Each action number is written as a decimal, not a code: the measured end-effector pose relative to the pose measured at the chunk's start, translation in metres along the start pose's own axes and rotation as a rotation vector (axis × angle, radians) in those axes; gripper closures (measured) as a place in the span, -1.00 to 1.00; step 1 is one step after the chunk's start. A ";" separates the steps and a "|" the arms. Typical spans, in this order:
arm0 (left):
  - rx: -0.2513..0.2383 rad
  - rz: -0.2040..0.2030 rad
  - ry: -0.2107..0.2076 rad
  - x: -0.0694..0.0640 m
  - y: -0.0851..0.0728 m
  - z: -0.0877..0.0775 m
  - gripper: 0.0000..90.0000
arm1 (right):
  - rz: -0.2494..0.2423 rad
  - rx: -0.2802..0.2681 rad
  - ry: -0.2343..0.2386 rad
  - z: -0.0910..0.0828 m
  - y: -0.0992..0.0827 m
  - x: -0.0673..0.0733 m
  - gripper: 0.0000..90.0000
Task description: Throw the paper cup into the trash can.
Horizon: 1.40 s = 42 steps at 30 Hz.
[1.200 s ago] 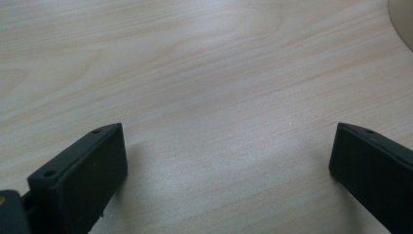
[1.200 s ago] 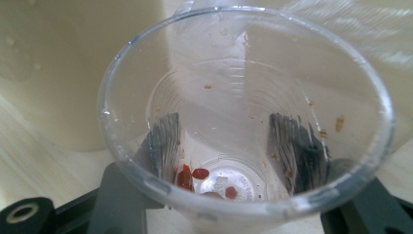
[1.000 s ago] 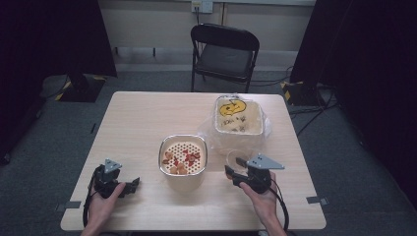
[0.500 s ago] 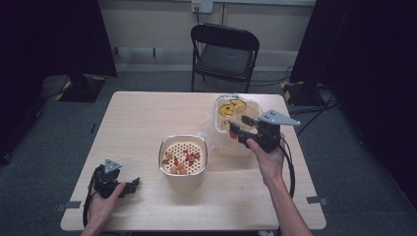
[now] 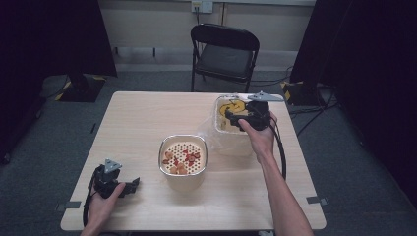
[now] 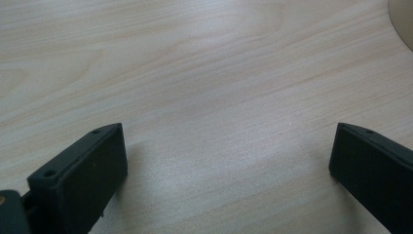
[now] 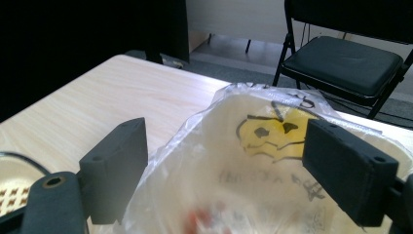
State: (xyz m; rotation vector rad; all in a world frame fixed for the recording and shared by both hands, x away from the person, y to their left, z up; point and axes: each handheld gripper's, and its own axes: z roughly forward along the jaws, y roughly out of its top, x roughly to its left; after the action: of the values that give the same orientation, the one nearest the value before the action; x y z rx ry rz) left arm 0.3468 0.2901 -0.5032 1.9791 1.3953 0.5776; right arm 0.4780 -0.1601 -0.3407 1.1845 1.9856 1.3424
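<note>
Two hand-held black grippers and the bare forearms that carry them.

The left gripper [image 5: 129,187], at the lower left of the high view, has a black body topped by a small grey three-cornered plate, with a black cable looping from it. Its two jaws, at the bottom corners of the left gripper view, are matte black rectangular blocks, each with small round screw holes on the upper face. The right gripper [image 5: 232,118], at the upper right of the high view, carries a like grey plate and a long black cable trailing alongside the forearm. Both forearms are uncovered; no sleeve is visible.
</note>
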 end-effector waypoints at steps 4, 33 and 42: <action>0.000 0.000 0.000 0.000 0.000 0.000 -1.00 | 0.019 -0.009 0.010 -0.010 -0.001 0.000 -0.67; 0.000 0.000 0.000 0.000 0.000 0.000 -1.00 | 0.023 0.209 -0.074 -0.092 -0.186 0.005 -0.67; 0.000 0.000 0.001 0.000 0.000 0.000 -1.00 | 0.021 0.293 -0.126 -0.082 -0.211 -0.002 -0.69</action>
State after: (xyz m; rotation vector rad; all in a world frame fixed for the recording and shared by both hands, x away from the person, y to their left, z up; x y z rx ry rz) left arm 0.3468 0.2900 -0.5032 1.9789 1.3954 0.5788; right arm 0.3330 -0.2350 -0.4983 1.3855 2.1322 0.9813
